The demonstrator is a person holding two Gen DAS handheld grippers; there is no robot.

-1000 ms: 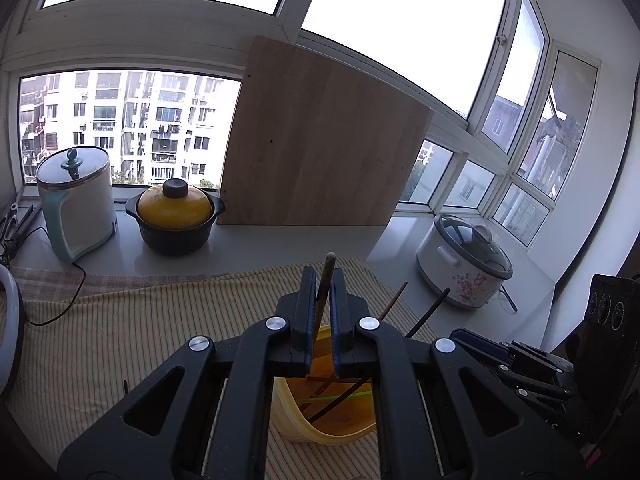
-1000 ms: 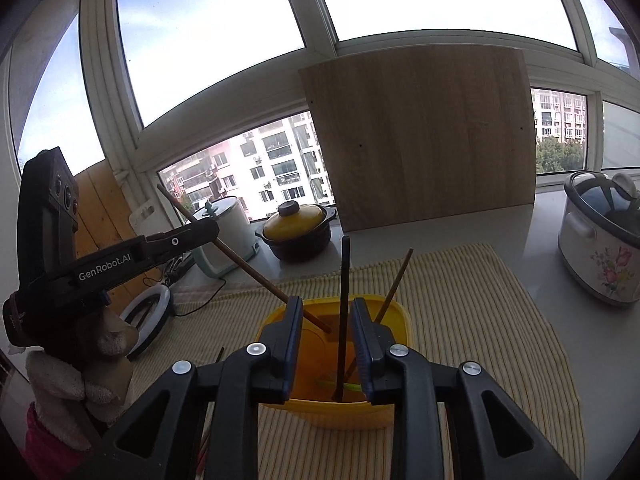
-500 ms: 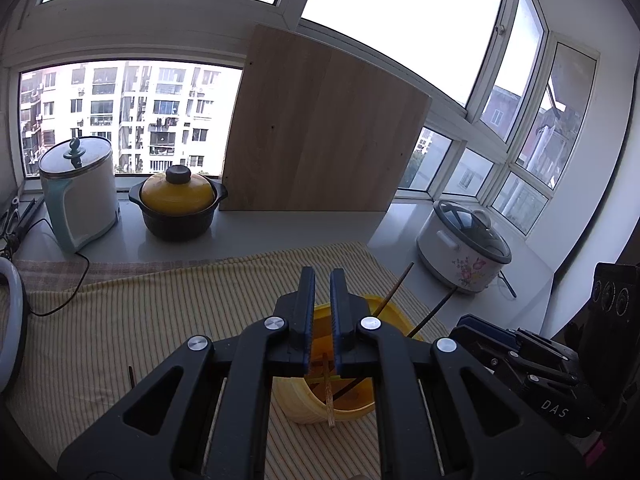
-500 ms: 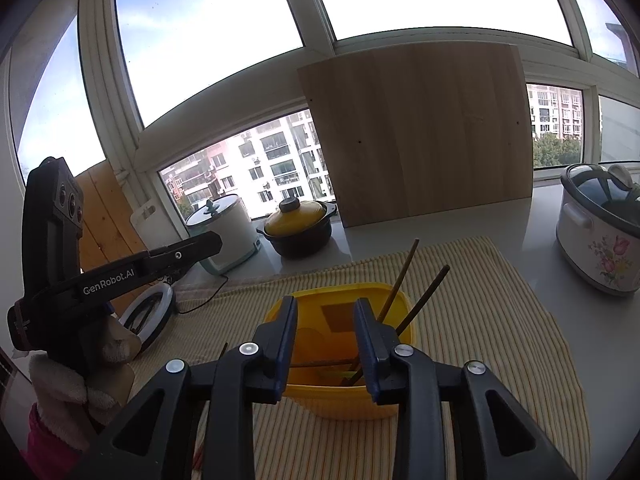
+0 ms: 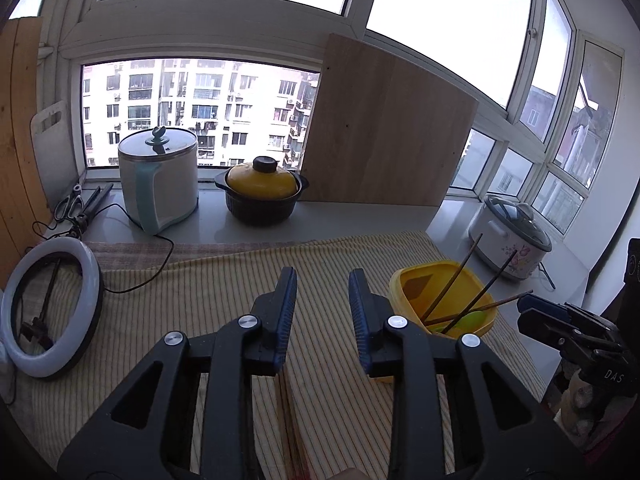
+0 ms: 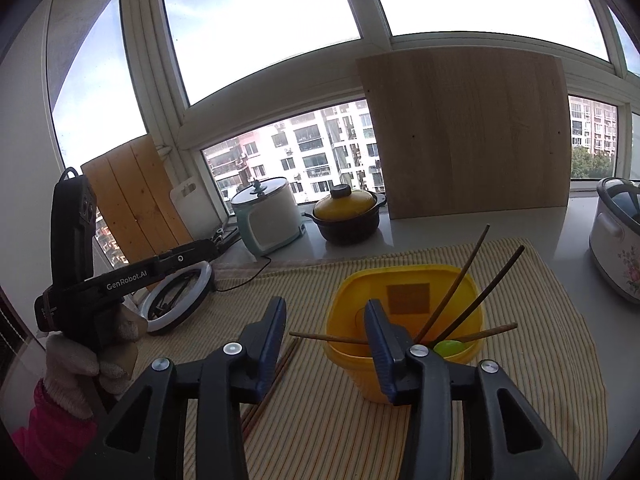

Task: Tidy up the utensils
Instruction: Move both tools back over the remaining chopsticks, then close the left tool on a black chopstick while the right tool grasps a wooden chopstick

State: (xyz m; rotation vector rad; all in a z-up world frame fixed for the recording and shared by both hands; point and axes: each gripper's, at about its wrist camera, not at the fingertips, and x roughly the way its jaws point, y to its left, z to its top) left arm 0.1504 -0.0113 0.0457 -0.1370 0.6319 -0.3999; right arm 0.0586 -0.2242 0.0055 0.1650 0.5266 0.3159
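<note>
Both grippers spread and empty over the striped cloth, chopsticks in and beside the yellow tub.

From the left: a ring light lies at the cloth's left edge, with a kettle and a yellow-lidded pot behind on the sill. The left gripper has just been opening and has nothing between its jaws, only bare striped cloth ahead of it. Loose chopsticks lie on the cloth just beneath the right gripper, which has also been opening and holds nothing. The yellow tub stands near the cloth's right side, with two chopsticks leaning against its far rim, one lying across it, and a green spoon inside. A rice cooker sits beyond the right edge.
</note>
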